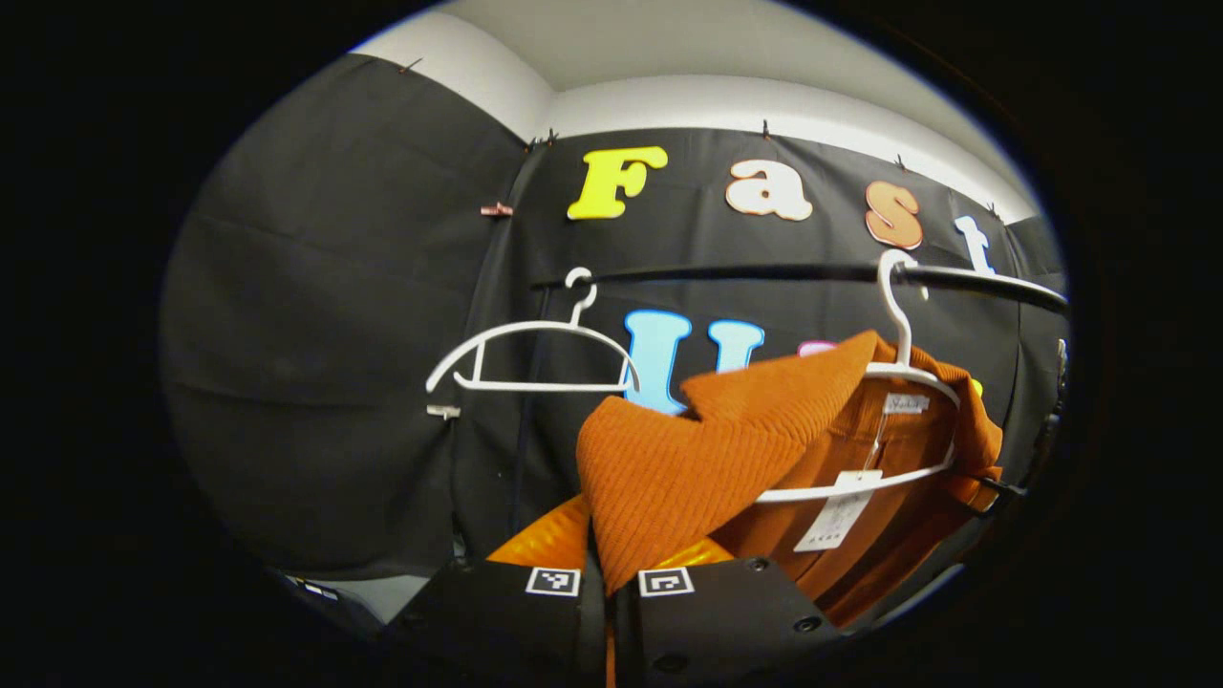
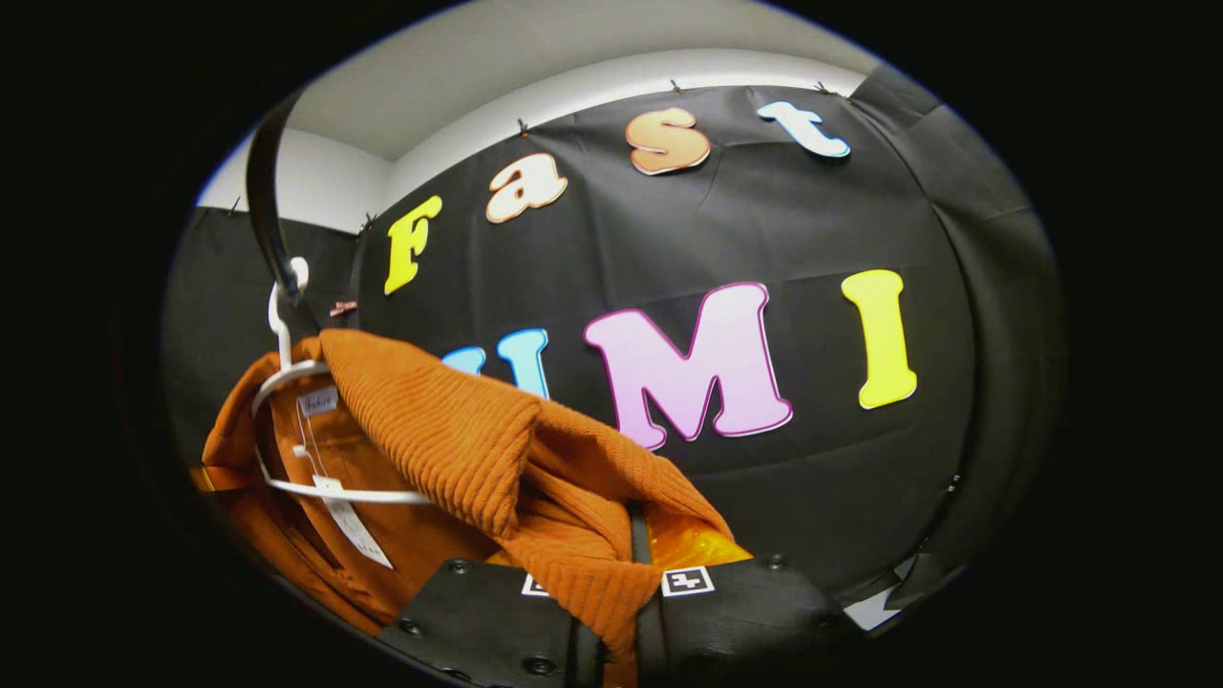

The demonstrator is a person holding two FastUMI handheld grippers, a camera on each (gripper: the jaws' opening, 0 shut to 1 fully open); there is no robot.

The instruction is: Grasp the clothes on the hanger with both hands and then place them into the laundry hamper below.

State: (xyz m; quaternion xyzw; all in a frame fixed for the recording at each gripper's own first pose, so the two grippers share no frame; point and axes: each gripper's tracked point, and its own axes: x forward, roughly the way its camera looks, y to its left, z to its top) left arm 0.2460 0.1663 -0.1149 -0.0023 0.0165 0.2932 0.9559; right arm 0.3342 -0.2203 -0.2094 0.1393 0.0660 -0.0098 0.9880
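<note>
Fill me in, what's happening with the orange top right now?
A person is working two handheld grippers on an orange knit top. The left gripper and the right gripper each pinch a fold of it. The top is partly lifted but still draped on its white hanger on the black rail. An empty white hanger hangs beside it.

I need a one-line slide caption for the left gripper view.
Left gripper shut on orange sweater, lifting it off its white hanger on the rail.

Garment (image 1: 688, 449) drapes on a hanger (image 1: 893, 382) on the rail (image 1: 764, 272) — a bare hanger (image 1: 530, 354) hangs left.
</note>
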